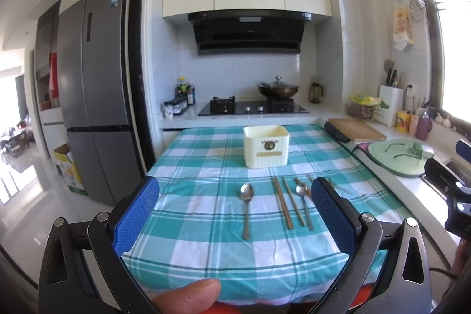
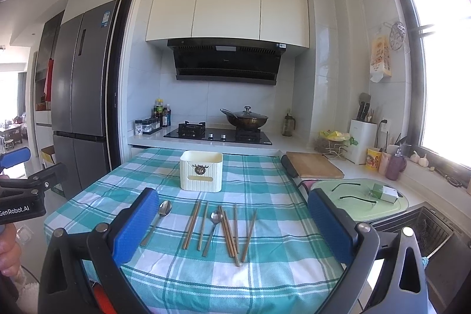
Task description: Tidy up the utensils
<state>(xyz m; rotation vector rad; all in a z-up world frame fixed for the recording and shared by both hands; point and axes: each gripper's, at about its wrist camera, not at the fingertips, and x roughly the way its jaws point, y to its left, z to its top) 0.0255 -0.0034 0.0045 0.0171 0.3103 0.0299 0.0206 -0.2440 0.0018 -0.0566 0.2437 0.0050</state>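
Lying beyond both grippers' spread jaws, spoons (image 2: 216, 217) and chopsticks (image 2: 192, 224)

**Table count**

We count two spoons (image 2: 161, 216) (image 2: 212, 227), seven chopsticks (image 2: 192, 224) laid in a loose row, and one cream holder box (image 2: 201, 171) on one checked tablecloth (image 2: 265, 264). We hold two grippers (image 1: 235, 214) (image 2: 232, 225).

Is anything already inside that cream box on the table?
Cannot tell: the cream box shows only its outer walls and rim, while the spoons and chopsticks lie on the checked cloth.
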